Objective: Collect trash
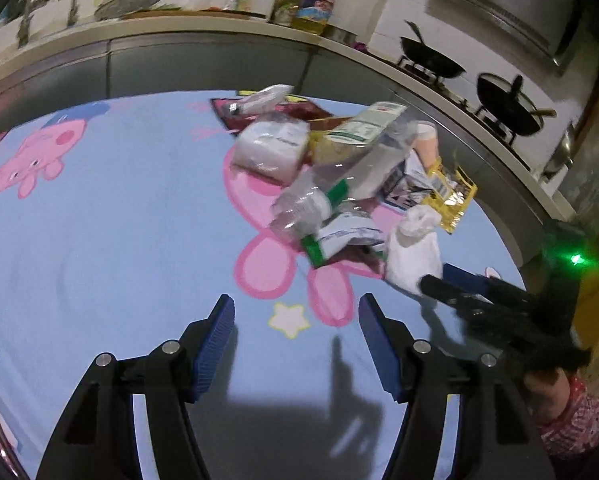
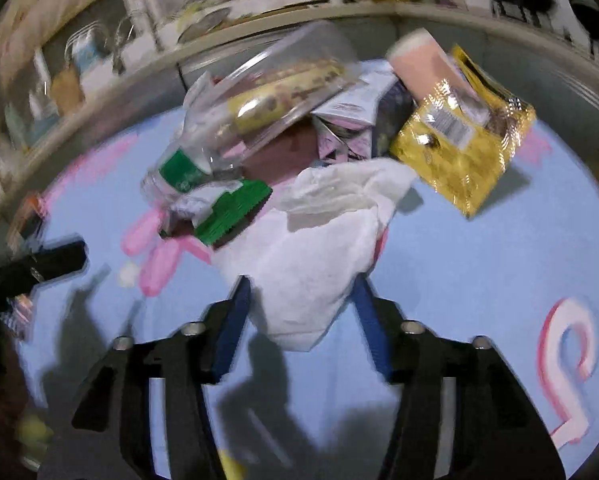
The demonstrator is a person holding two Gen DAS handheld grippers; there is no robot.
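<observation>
Trash pile (image 1: 351, 176) on cloth (image 1: 119, 240) — tissue (image 2: 311, 256) between right gripper (image 2: 301, 312) pads

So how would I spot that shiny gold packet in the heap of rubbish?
Find the blue cartoon-pig cloth and the trash heaped on it. At the heap's edge nearest the stove lies the gold foil packet, beside the white crumpled tissue. It is the only glittering yellow piece there.
</observation>
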